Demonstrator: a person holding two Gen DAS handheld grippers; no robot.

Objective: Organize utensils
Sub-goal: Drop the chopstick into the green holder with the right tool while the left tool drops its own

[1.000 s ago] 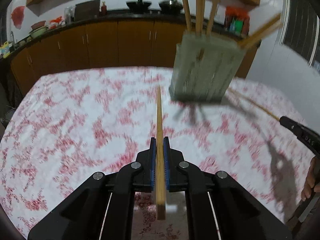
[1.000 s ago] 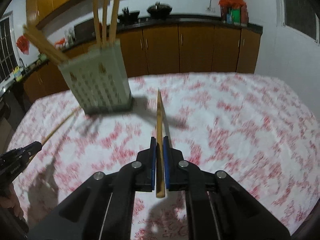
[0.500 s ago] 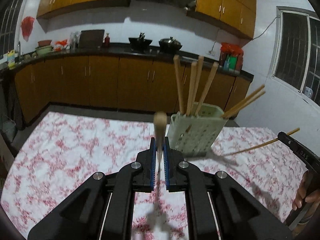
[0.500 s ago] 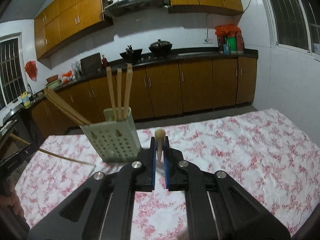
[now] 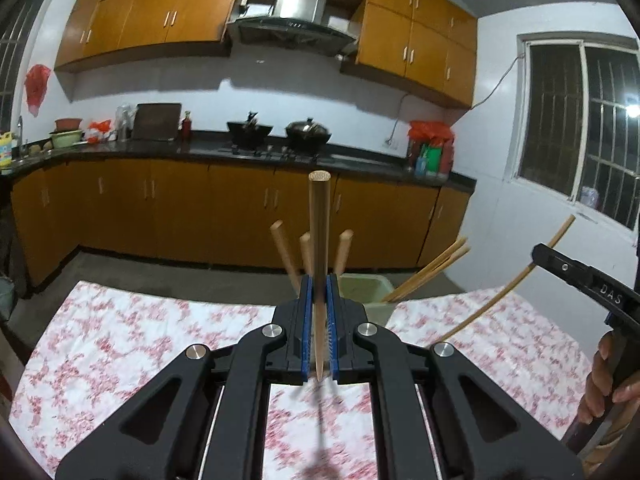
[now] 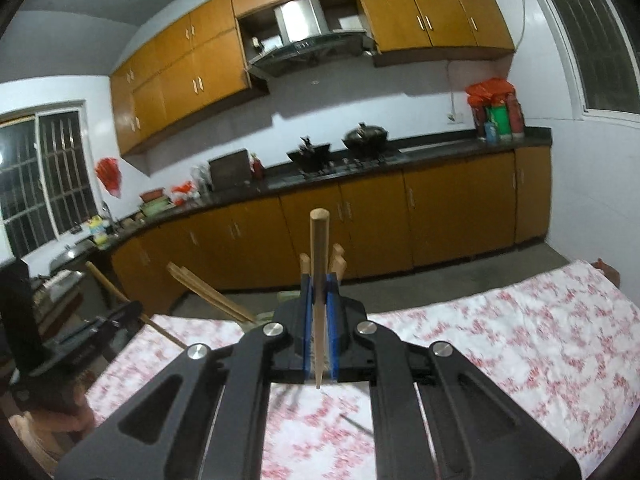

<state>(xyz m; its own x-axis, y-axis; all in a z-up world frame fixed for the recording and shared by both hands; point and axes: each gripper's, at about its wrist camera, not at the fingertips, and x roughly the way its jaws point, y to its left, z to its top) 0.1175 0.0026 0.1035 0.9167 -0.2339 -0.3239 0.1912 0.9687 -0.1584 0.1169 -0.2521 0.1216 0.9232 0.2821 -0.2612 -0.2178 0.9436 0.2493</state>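
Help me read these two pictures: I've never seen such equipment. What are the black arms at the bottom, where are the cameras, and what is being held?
There is no robot here. A person holds a two-finger gripper in each hand, and each gripper carries a wide-angle camera looking forward along its fingers. The black arms at the bottom of each picture are that gripper's own fingers.

One picture is from the left gripper, the other from the right gripper. Each is shut on a wooden chopstick, the left chopstick and the right chopstick, thick end up.

Below is a table with a red-flowered cloth. On it stands a pale green holder, mostly hidden behind the fingers, with more chopsticks in it. At the left picture's right edge you can see the person's hand on the other gripper. Behind is a kitchen.
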